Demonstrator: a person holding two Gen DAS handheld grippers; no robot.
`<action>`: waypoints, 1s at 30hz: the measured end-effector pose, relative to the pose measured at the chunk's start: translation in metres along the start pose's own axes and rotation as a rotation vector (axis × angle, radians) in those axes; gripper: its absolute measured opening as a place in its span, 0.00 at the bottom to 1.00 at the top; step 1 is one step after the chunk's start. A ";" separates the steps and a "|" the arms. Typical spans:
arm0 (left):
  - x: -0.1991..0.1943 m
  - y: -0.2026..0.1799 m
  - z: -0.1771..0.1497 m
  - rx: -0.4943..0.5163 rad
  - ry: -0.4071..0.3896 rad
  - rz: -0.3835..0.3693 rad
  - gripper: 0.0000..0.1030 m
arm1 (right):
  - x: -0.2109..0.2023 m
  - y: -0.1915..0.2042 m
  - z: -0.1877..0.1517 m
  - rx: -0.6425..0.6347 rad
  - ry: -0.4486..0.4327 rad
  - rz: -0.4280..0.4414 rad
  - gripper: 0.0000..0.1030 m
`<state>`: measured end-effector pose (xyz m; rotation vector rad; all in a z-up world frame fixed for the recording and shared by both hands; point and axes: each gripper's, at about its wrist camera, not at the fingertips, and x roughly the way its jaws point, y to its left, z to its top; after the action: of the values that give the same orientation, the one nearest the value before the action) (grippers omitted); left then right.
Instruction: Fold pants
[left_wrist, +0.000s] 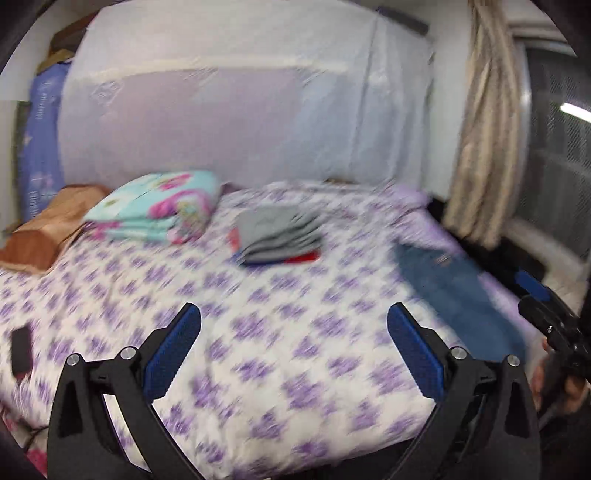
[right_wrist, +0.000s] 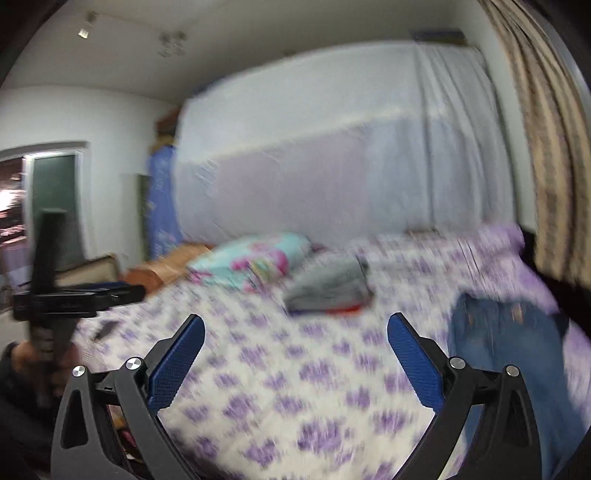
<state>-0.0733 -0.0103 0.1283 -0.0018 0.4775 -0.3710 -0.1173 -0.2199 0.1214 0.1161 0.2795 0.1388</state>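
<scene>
From the left wrist camera I see my left gripper (left_wrist: 293, 350) spread wide, its blue pads (left_wrist: 171, 350) holding nothing, hovering above the bed (left_wrist: 280, 387) with its purple-patterned white sheet. The blue pants (left_wrist: 461, 295) lie flat near the bed's right edge, well apart from this gripper. A stack of folded grey clothes (left_wrist: 279, 240) sits mid-bed, and a folded floral blanket (left_wrist: 159, 206) lies beside a brown pillow (left_wrist: 51, 229) toward the far left. A dark phone (left_wrist: 21, 350) rests on the sheet at the left. At the right border I catch the right gripper (left_wrist: 532, 286) (only partly in view), gripped by a hand (left_wrist: 565, 384).

From the right wrist camera, my right gripper (right_wrist: 295, 358) is likewise spread open and empty above the sheet. The pants (right_wrist: 509, 354) lie just right of its right finger, draped down the near edge of the bed. The picture is blurred. The grey stack (right_wrist: 328, 288) and floral blanket (right_wrist: 251, 262) sit farther back. At the left the other gripper (right_wrist: 125, 291) shows side-on; from here I cannot tell its spread.
</scene>
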 end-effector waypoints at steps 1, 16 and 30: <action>0.006 0.002 -0.014 -0.008 0.004 0.040 0.95 | 0.010 0.004 -0.018 0.001 0.014 -0.033 0.97; 0.059 0.010 -0.070 0.006 0.118 0.177 0.95 | 0.046 0.008 -0.078 0.033 0.123 -0.129 0.97; 0.071 0.024 -0.070 -0.033 0.164 0.257 0.95 | 0.056 0.011 -0.081 0.021 0.157 -0.121 0.97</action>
<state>-0.0379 -0.0063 0.0324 0.0582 0.6377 -0.1117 -0.0884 -0.1933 0.0305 0.1084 0.4441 0.0248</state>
